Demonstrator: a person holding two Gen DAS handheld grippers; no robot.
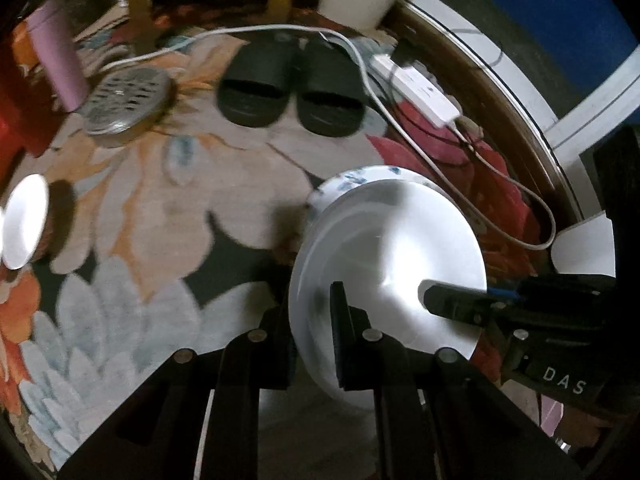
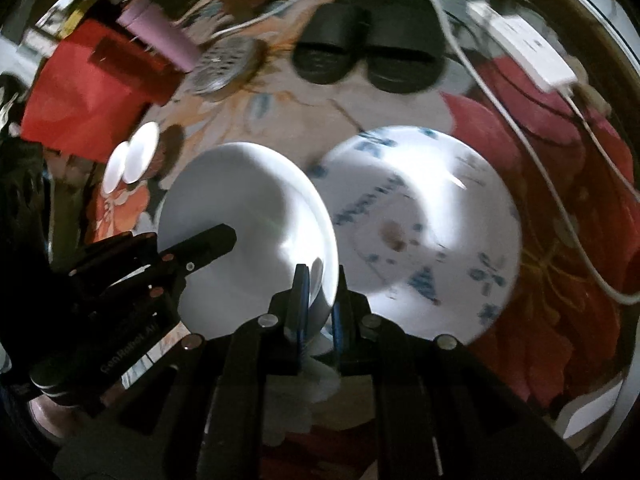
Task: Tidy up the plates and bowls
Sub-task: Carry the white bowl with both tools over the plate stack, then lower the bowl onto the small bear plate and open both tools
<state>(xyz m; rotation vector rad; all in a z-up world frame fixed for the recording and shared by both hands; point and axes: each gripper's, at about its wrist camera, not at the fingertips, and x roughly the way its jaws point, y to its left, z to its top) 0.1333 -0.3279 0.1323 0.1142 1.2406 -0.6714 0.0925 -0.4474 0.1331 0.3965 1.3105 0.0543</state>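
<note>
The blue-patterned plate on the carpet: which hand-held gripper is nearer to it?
Right. The right hand-held gripper pinches the white plate's rim directly beside the blue-patterned plate. The left hand-held gripper grips the white plate's far side, farther away.

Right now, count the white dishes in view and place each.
4: a plain white plate gripped by both grippers, a blue-patterned plate on the rug just right of it, and two small white bowls farther left. More may be hidden.
</note>
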